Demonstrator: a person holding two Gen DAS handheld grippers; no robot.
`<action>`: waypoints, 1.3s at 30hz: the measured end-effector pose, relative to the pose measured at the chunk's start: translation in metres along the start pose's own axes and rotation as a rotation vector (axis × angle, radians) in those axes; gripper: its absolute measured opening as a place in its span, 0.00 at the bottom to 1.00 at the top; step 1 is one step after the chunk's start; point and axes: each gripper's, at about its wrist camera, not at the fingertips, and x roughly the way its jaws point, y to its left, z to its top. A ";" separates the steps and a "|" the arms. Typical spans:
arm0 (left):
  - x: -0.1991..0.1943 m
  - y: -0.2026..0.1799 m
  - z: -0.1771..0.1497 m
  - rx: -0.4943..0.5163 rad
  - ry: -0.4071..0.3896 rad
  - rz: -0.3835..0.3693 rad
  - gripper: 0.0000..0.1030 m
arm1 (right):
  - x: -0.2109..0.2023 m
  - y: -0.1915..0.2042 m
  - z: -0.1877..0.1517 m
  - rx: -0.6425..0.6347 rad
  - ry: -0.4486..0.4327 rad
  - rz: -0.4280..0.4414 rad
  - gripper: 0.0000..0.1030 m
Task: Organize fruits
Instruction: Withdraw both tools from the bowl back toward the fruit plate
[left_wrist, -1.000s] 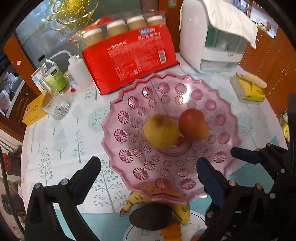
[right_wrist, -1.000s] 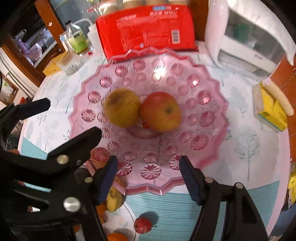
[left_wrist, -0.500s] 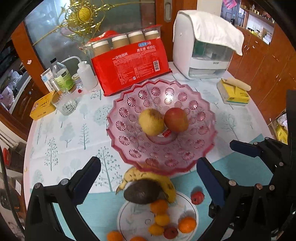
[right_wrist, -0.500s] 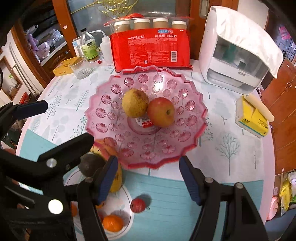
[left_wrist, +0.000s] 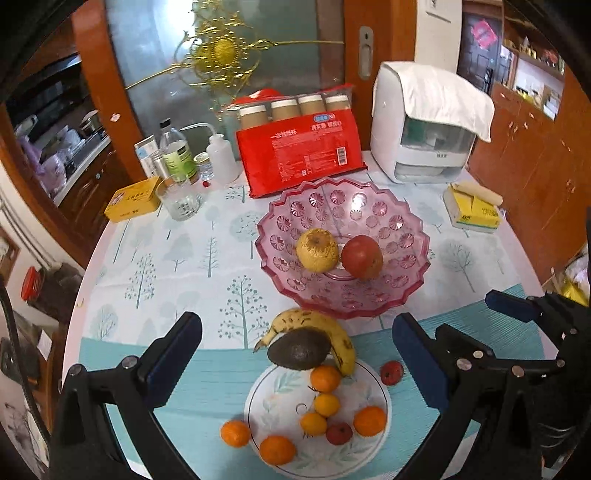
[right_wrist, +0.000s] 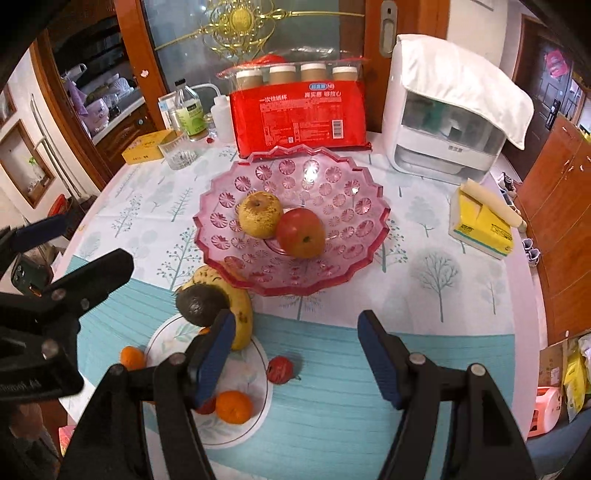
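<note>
A pink glass bowl (left_wrist: 413, 229) (right_wrist: 221, 206) holds a yellow pear (left_wrist: 317, 250) (right_wrist: 259, 214) and a red apple (left_wrist: 362, 256) (right_wrist: 301, 232). In front of it a white plate (left_wrist: 266, 402) (right_wrist: 162, 336) carries a banana (left_wrist: 332, 328) (right_wrist: 240, 314), a dark avocado (left_wrist: 298, 349) (right_wrist: 199, 302), several oranges and a small red fruit. One orange (left_wrist: 235, 433) and one small red fruit (left_wrist: 391, 373) (right_wrist: 280, 369) lie on the cloth beside the plate. My left gripper (left_wrist: 297, 354) hangs open above the plate, empty. My right gripper (right_wrist: 297, 349) is open and empty over the teal cloth.
At the back stand a red pack of paper cups (left_wrist: 301, 151), a white appliance (left_wrist: 424, 140) under a cloth, bottles (left_wrist: 177, 155), a glass (left_wrist: 179, 201) and a yellow box (left_wrist: 133, 199). A yellow tissue pack (left_wrist: 472, 212) lies right of the bowl. The round table's edge (left_wrist: 79, 295) curves close on the left.
Both grippers have pulled back and up from the pink bowl, so the plate of fruit has come into view. Their jaws have stayed open. No fruit has moved.
</note>
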 end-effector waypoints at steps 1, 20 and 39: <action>-0.004 0.002 -0.002 -0.007 -0.005 0.002 1.00 | -0.004 0.001 -0.002 -0.001 -0.007 -0.001 0.67; -0.057 0.017 -0.057 -0.033 -0.064 0.015 1.00 | -0.053 0.022 -0.049 -0.019 -0.074 0.039 0.67; -0.032 0.054 -0.130 -0.095 -0.007 0.023 1.00 | -0.021 0.035 -0.099 -0.035 -0.013 0.025 0.67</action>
